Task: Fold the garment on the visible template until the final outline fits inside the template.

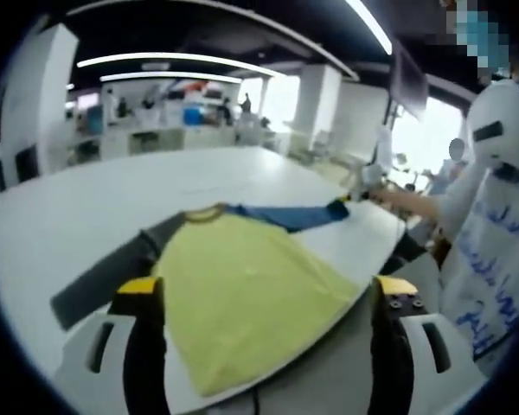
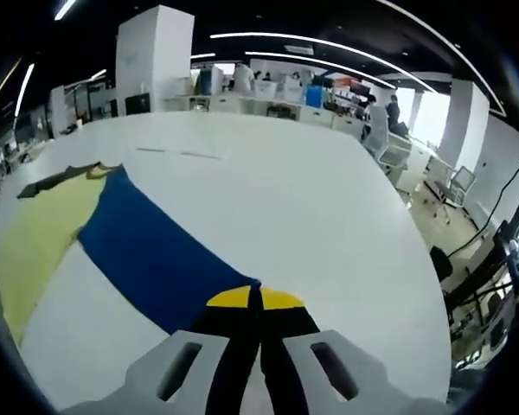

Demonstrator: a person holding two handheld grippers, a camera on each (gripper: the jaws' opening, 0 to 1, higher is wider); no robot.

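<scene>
Garment: a yellow shirt lay flat on the white bench, low in the left gripper view, between the jaws of the left gripper, which stood wide apart and held nothing. In the right gripper view the right gripper had its jaws pressed together on the tip of the blue sleeve, low in the centre. The grey sleeve stretched toward the lower left of the left gripper view. The step looked like the first sleeve fold; next the blue sleeve likely had to travel inward over the yellow body. Bare bench spread beyond the collar; its edge ran close at the right, beside a person in white. No template outline was legible.
</scene>
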